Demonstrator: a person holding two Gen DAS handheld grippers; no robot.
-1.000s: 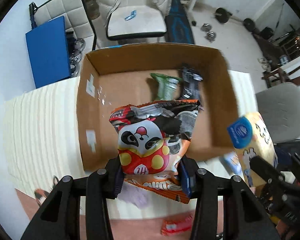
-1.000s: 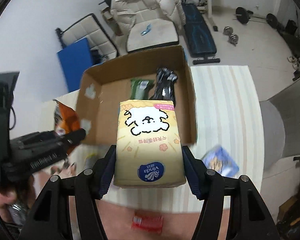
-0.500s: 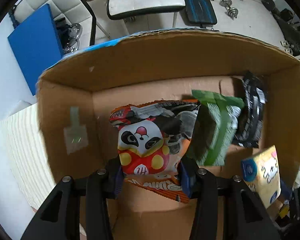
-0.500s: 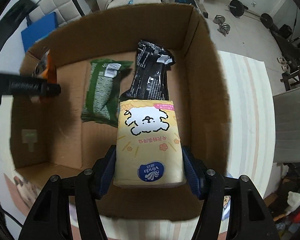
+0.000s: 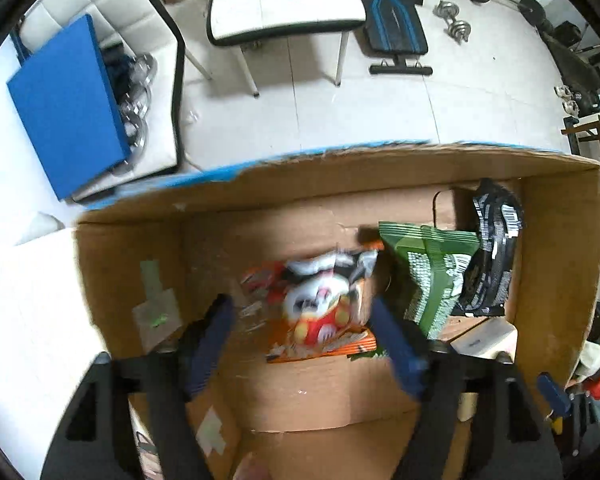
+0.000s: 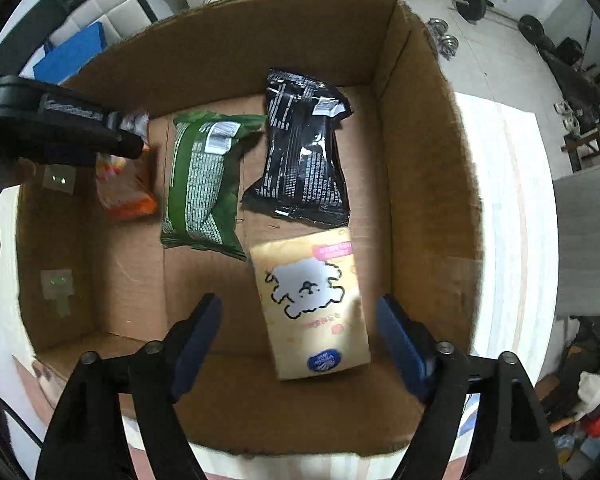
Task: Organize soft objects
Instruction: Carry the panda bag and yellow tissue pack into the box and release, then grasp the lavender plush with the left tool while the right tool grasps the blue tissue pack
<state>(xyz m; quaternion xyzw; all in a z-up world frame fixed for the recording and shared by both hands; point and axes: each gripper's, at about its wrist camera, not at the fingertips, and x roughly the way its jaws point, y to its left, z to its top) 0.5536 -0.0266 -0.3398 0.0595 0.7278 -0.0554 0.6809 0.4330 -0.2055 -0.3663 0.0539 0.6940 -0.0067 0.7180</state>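
white floor tiles, a weight bench and dumbbells lie behind a striped table that bears the cardboard box (image 6: 424,128).

inside the box, near its right wall, is the yellow tissue pack (image 6: 314,304), lying between the blue pads of the right gripper (image 6: 300,344). its jaws are opening and no pad presses on the pack. i judge this pack to be light and squashy but still blocky, so the two long flat sides are the good place to hold it, with gentle pressure.

at the left side of the box floor is the orange snack bag (image 5: 320,308), blurred, between the fingers of the left gripper (image 5: 300,344). those jaws are opening too, and the bag is free of them. such a bag is probably light, puffed with air, crinkly and slippery, and the contents may break; the sealed edge or the middle with a soft squeeze seems best.

between these two lie the green packet (image 6: 204,180) and the black packet (image 6: 304,148), side by side, flat on the floor of the box.

count: one tissue pack, three foil bags (orange, green, black), so four soft things in one box. two grippers.
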